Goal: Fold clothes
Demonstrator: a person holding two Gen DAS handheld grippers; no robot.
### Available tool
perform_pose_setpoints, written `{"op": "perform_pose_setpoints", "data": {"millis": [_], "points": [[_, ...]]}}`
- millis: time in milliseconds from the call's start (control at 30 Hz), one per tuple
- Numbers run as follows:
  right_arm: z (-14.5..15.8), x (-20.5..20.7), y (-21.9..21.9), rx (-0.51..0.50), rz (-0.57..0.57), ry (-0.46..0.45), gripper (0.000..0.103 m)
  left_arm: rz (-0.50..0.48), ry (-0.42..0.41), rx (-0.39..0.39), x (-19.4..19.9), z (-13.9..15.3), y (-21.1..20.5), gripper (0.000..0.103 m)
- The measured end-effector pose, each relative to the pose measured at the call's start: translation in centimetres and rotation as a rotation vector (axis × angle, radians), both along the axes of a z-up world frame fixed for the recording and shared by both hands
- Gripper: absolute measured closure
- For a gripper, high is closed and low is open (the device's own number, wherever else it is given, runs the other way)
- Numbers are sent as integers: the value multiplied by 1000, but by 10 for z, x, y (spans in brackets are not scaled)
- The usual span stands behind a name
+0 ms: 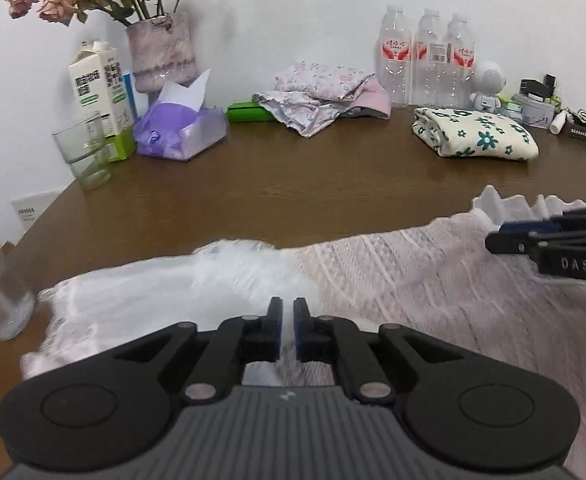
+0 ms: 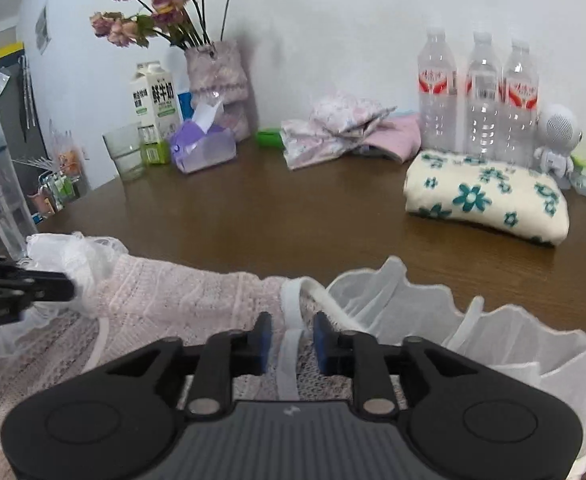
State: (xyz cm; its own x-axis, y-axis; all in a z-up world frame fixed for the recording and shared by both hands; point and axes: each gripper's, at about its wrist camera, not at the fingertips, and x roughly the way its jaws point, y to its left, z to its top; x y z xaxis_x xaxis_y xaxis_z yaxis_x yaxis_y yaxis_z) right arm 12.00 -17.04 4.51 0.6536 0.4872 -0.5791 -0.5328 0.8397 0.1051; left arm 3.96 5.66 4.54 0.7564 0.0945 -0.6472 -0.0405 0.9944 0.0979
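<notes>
The pink knit garment (image 2: 181,292) lay on the table (image 1: 293,188) nearer than the folded floral towel (image 2: 489,200). Soft and limp, its frilly hem looked best gripped. The left gripper (image 1: 288,330) was pinched narrow on fabric; the right gripper (image 2: 291,342) stood partly open around a white strap (image 2: 291,320).
</notes>
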Motion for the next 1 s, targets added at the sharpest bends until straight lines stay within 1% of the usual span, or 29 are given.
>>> {"op": "perform_pose_setpoints", "data": {"millis": [33, 67, 100, 133, 167, 200, 233, 267, 333, 367, 400, 467, 500, 533, 600, 633, 667, 700, 733, 767, 800, 867, 900, 933, 967, 1000], "points": [[6, -6, -1, -36, -11, -15, 79, -66, -10, -6, -14, 10, 0, 80], [14, -15, -3, -69, -18, -40, 79, -143, -16, 2, -30, 17, -3, 70], [21, -25, -6, -92, -10, -62, 78, -220, -22, 9, -47, 23, -5, 56], [28, -36, -9, -105, 22, -71, 79, -276, -24, 10, -60, 24, -10, 56], [32, -51, -14, -97, 65, -68, 79, -320, -5, 8, -70, 21, -15, 57], [36, -66, -19, -89, 108, -62, 79, -353, 25, 11, -77, 17, -21, 61], [36, -83, -22, -79, 157, -44, 80, -364, 40, 23, -83, 10, -23, 71], [34, -103, -26, -68, 197, -35, 81, -373, 56, 35, -90, 2, -26, 74], [27, -139, -31, -51, 269, -20, 82, -347, 98, 19, -96, -14, -19, 74], [22, -155, -32, -49, 300, -13, 82, -335, 86, 2, -99, -17, -15, 74], [15, -165, -32, -80, 300, 4, 82, -323, 72, -15, -102, -20, -10, 73], [9, -177, -35, -127, 251, 11, 82, -307, 68, -32, -102, -16, -3, 71], [10, -181, -40, -122, 235, 17, 81, -297, 67, -41, -102, -14, -1, 63], [13, -181, -44, -112, 226, 38, 81, -286, 65, -50, -101, -11, 1, 60], [28, -181, -58, -53, 193, 9, 81, -265, 63, -68, -101, -6, 6, 64], [34, -175, -66, -27, 157, -11, 81, -262, 24, -108, -105, 3, 7, 63], [38, -167, -75, -11, 92, -28, 79, -257, -14, -141, -109, 12, 4, 63], [38, -156, -81, -26, 4, -34, 77, -257, -35, -147, -111, 16, -4, 63], [36, -142, -86, -80, -119, -38, 77, -261, -57, -126, -111, 17, -21, 63], [33, -129, -90, -152, -240, -53, 75, -280, -71, -100, -112, 15, -37, 63], [31, -119, -94, -184, -292, -61, 73, -301, -69, -78, -113, 11, -53, 64], [27, -95, -104, -173, -309, -17, 73, -325, -49, -80, -115, 6, -89, 65], [25, -84, -109, -164, -315, 6, 76, -371, -43, -95, -118, 6, -106, 65], [25, -75, -112, -137, -307, 29, 75, -418, -37, -109, -120, 6, -124, 65], [24, -67, -116, -112, -298, 53, 75, -475, -46, -101, -123, 5, -140, 65], [23, -61, -117, -107, -289, 77, 75, -532, -55, -92, -126, 4, -157, 65]]}}
